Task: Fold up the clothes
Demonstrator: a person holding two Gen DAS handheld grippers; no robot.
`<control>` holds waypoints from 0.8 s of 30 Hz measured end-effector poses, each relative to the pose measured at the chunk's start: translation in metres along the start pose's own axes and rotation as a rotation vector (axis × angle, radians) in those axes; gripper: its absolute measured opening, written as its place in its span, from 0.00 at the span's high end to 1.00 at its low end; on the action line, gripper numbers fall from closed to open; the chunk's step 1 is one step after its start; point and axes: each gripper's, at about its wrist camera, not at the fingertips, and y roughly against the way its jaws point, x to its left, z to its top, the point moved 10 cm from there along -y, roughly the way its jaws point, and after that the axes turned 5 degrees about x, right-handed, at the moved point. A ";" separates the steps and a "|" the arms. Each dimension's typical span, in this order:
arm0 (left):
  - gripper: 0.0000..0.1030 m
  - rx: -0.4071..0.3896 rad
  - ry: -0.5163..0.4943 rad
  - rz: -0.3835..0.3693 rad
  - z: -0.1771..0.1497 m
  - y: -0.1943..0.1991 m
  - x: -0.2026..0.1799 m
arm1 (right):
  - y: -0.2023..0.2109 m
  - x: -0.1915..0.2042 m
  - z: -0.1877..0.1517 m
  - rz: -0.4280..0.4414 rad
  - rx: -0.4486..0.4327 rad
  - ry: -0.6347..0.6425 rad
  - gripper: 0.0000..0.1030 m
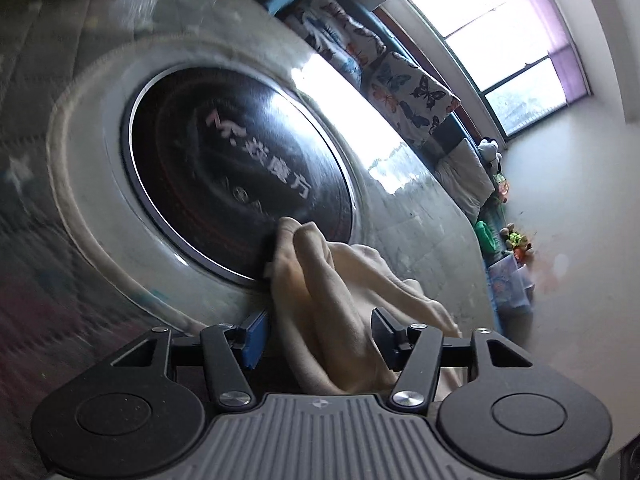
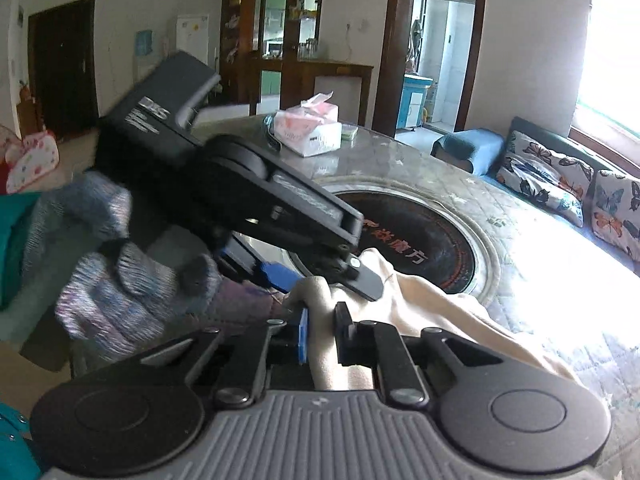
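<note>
On the glassy worktop (image 2: 540, 248), right gripper (image 2: 322, 330) pinches the cream garment (image 2: 420, 296); left gripper (image 1: 318, 334) gapes around it at lower centre, so cloth may slip free.

Daylight pours in from a window (image 1: 516, 40), blown out to white in both views. It throws hard glare across the glossy surface (image 2: 552, 264) and the black round plate (image 1: 240, 168). Motion blur smears the left wrist view, worst at its left side. Fisheye distortion bends walls and edges; corners fall dark.
</note>
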 end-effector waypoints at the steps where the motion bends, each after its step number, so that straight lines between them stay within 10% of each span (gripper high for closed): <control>1: 0.46 0.005 0.014 -0.005 0.000 -0.002 0.000 | 0.002 0.000 -0.001 0.005 -0.005 -0.006 0.89; 6: 0.80 0.021 0.038 -0.006 -0.006 -0.011 0.003 | 0.013 -0.023 -0.014 -0.027 0.001 -0.075 0.87; 24: 0.81 -0.014 -0.161 0.090 -0.014 -0.004 -0.011 | 0.049 -0.226 -0.110 -0.371 0.059 -0.585 0.62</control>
